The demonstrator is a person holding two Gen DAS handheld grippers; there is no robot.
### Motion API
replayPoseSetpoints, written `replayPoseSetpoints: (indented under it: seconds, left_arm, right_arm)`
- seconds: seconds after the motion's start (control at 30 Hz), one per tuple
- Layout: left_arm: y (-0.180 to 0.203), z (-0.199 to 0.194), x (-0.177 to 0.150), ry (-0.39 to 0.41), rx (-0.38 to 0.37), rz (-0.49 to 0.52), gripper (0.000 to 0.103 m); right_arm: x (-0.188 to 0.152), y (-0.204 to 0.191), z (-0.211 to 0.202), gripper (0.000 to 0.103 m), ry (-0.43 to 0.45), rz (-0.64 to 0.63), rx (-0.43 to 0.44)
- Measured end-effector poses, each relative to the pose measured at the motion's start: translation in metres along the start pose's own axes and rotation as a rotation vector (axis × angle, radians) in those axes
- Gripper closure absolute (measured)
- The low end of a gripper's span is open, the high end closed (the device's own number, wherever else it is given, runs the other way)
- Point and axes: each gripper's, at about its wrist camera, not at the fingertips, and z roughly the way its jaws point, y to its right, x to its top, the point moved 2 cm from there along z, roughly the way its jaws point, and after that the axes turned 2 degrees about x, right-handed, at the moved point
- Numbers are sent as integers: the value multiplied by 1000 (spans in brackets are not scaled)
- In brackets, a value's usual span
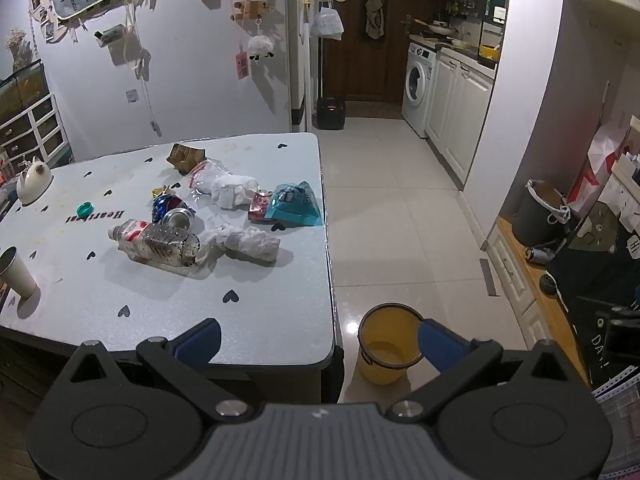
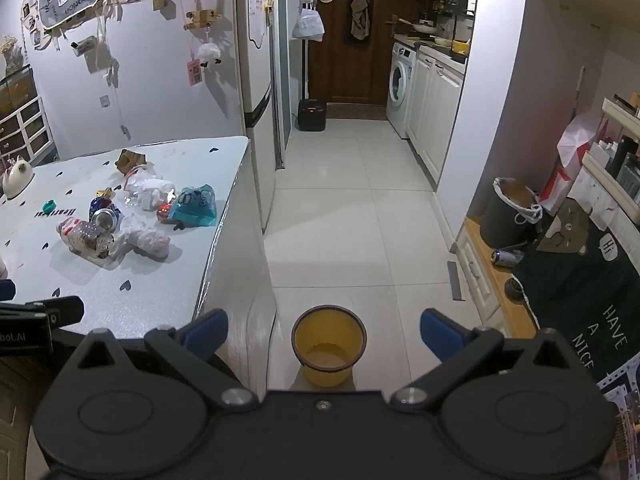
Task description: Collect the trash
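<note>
Table print reads "Heartbeat"; mat says "Hi"; both tools spread, empty.

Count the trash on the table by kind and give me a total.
Plastic bottle: 1
Crushed can: 1
Crumpled tissues: 2
Plastic bags and wrappers: 3
Bottle cap: 1
Cardboard piece: 1
Total: 9
</note>
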Motion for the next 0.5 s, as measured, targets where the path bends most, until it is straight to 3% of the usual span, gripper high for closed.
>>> replayPoseSetpoints:
  seconds: [0.5]
  left_arm:
    - [0,0,0,3,-2,-1,0]
  right_arm:
    - [1,1,0,0,3,4,4]
